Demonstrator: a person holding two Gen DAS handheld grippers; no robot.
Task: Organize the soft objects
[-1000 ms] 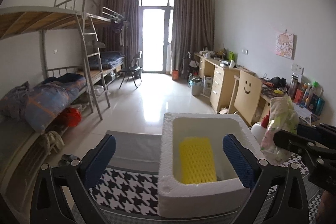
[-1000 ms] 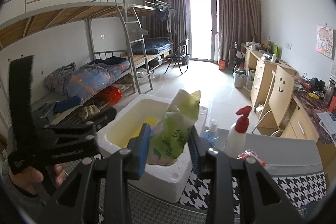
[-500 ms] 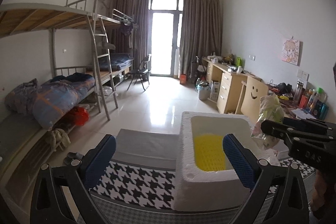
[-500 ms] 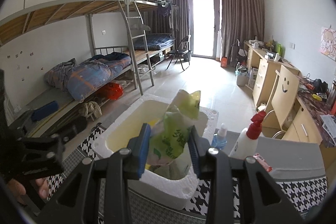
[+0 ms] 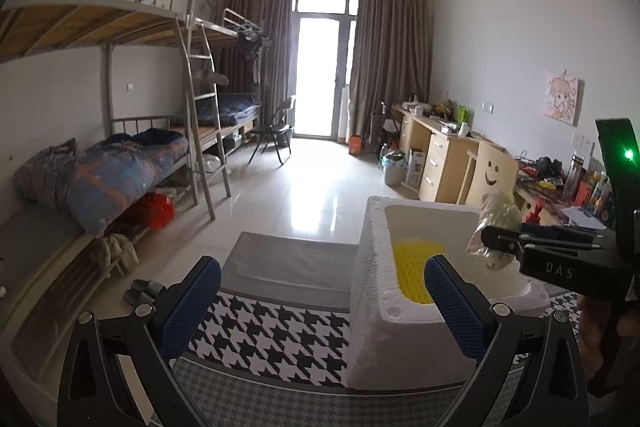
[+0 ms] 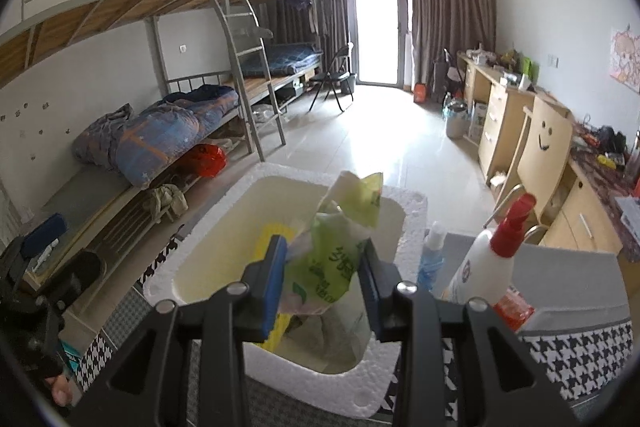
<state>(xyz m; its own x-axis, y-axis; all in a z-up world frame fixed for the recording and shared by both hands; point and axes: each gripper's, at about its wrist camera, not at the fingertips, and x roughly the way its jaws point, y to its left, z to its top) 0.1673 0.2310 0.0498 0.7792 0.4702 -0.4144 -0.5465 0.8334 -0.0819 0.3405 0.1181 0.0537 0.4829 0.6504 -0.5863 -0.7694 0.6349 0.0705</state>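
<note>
A white foam box [image 5: 368,267] [image 6: 412,223] stands on the houndstooth cloth, with a yellow foam mesh [image 5: 416,267] [image 6: 268,239] lying inside it. My right gripper [image 6: 322,275] hangs over the box's near end with a crumpled green plastic bag [image 6: 332,259] [image 5: 498,223] upright between its blue pads. Its jaws are opening, though both pads still touch the bag. My left gripper [image 5: 322,303] is open and holds nothing. It hovers at the box's left side, its right finger in front of the box's near corner.
A white spray bottle with a red head [image 6: 492,259] and a small blue bottle [image 6: 432,251] stand just right of the box. The houndstooth cloth [image 5: 272,327] covers the table. Bunk beds line the left wall and desks the right.
The right gripper has sunk with the bag from above the box's rim to lower inside it. The left gripper has slid left, so the box now sits further right in its view.
</note>
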